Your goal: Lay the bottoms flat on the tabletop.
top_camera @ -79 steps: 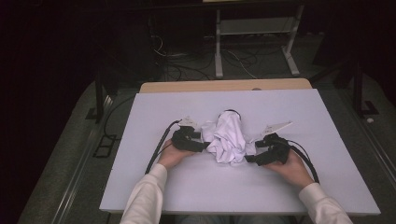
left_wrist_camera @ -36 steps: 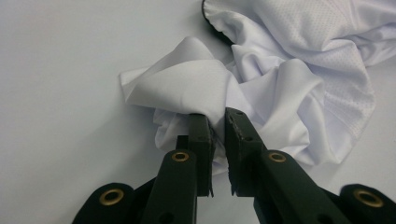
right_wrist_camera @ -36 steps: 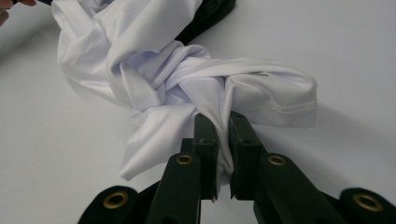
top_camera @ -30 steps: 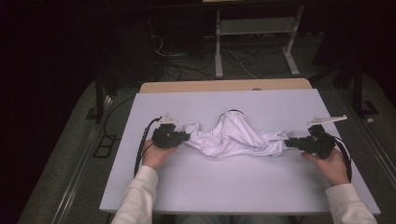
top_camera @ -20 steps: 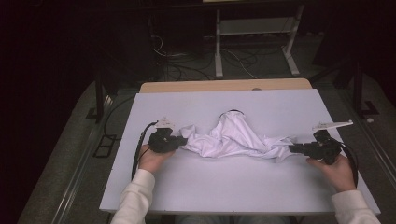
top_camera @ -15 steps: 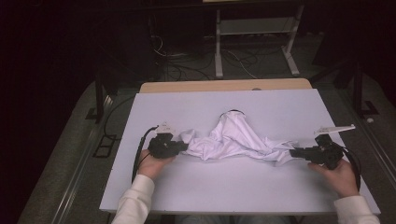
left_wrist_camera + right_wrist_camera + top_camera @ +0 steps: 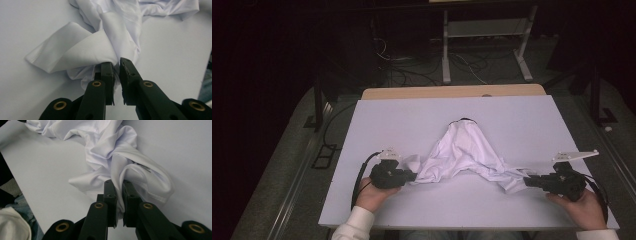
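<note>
A white garment (image 7: 462,152) lies stretched across the white table (image 7: 412,120), its middle peaking toward the far side. My left gripper (image 7: 412,176) is shut on the garment's left end, where a folded flap (image 7: 75,50) bunches above the jaws (image 7: 116,65). At the near right, my right gripper (image 7: 528,181) is shut on the garment's right end; a twisted fold with a stitched hem (image 7: 140,175) is pinched there between the jaws (image 7: 119,185). Both ends sit low on the table, near its front edge.
A wooden strip (image 7: 452,92) runs along the table's far edge. Beyond it stand a white metal frame (image 7: 484,45) and cables on the dark floor (image 7: 412,60). The person's sleeve (image 7: 357,220) and hands hold the grippers at the near edge.
The two grippers have pulled apart and toward the near edge, drawing the bunched garment out into a wide, low shape. Both kept their hold on the cloth.
</note>
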Demonstrator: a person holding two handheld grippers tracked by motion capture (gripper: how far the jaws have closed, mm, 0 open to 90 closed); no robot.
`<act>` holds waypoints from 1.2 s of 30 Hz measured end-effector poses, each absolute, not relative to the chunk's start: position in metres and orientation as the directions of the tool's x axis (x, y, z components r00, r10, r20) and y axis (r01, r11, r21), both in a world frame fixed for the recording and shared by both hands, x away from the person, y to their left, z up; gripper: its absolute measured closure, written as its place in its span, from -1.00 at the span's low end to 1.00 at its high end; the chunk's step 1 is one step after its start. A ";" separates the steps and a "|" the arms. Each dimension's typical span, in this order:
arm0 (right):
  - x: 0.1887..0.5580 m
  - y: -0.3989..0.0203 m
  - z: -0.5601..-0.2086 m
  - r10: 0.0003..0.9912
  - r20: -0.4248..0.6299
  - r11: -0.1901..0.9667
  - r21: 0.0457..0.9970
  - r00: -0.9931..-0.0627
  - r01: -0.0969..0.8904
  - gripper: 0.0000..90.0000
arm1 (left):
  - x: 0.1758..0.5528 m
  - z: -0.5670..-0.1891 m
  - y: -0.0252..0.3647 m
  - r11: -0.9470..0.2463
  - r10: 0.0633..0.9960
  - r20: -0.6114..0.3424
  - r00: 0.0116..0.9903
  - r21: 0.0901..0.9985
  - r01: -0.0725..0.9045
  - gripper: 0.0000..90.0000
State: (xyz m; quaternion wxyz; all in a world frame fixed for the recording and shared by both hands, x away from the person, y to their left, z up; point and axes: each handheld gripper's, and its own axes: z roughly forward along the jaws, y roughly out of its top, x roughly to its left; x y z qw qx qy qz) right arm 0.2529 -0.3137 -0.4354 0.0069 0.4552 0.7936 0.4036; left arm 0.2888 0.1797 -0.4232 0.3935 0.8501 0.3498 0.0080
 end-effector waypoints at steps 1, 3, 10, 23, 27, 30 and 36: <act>0.251 -0.314 -0.436 0.729 0.357 0.262 0.642 -0.584 0.720 0.83 | 0.287 -0.424 0.180 -0.445 0.598 -0.268 0.755 0.672 0.592 0.85; 0.248 -0.314 -0.437 0.731 0.362 0.262 0.635 -0.579 0.727 0.83 | 0.284 -0.424 0.180 -0.450 0.597 -0.272 0.755 0.665 0.596 0.85; 0.241 -0.314 -0.439 0.728 0.370 0.273 0.616 -0.577 0.739 0.83 | 0.278 -0.424 0.180 -0.461 0.597 -0.270 0.756 0.656 0.598 0.83; 0.238 -0.305 -0.433 0.760 0.318 0.238 0.676 -0.567 0.698 -0.13 | 0.278 -0.410 0.172 -0.425 0.561 -0.296 0.773 0.698 0.576 -0.11; 0.244 -0.298 -0.426 0.755 0.320 0.221 0.698 -0.572 0.682 -0.41 | 0.281 -0.406 0.169 -0.402 0.536 -0.313 0.784 0.722 0.563 -0.30; 0.252 -0.294 -0.420 0.751 0.324 0.206 0.714 -0.576 0.670 -0.55 | 0.286 -0.402 0.167 -0.404 0.530 -0.298 0.794 0.734 0.546 -0.45; 0.265 -0.283 -0.406 0.747 0.309 0.200 0.740 -0.589 0.642 -0.76 | 0.295 -0.398 0.164 -0.429 0.513 -0.278 0.812 0.736 0.523 -0.74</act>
